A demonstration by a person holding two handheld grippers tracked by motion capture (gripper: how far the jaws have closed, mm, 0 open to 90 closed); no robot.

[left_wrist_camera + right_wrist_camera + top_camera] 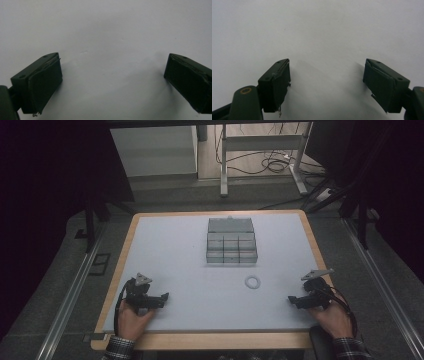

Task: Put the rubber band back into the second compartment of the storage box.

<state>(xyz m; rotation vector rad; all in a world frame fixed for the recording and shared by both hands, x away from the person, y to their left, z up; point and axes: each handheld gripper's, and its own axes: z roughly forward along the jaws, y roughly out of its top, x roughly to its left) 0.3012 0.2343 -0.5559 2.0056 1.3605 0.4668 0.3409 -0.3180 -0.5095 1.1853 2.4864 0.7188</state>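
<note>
The clear compartment box (231, 241) sits well ahead of your grippers, between them, with bare table (170, 250) all around. The white ring (252, 282) lies nearer your right gripper (292, 300), ahead toward the middle. Both it and your left gripper (164, 297) gape wide, holding nothing.

Left gripper (162, 298) and right gripper (294, 301) rest low at the near corners, pointing inward, jaws spread wide, nothing between them.

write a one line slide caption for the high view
Two hand-held grippers, left and right, rest open near a white ring and clear compartment box.
</note>
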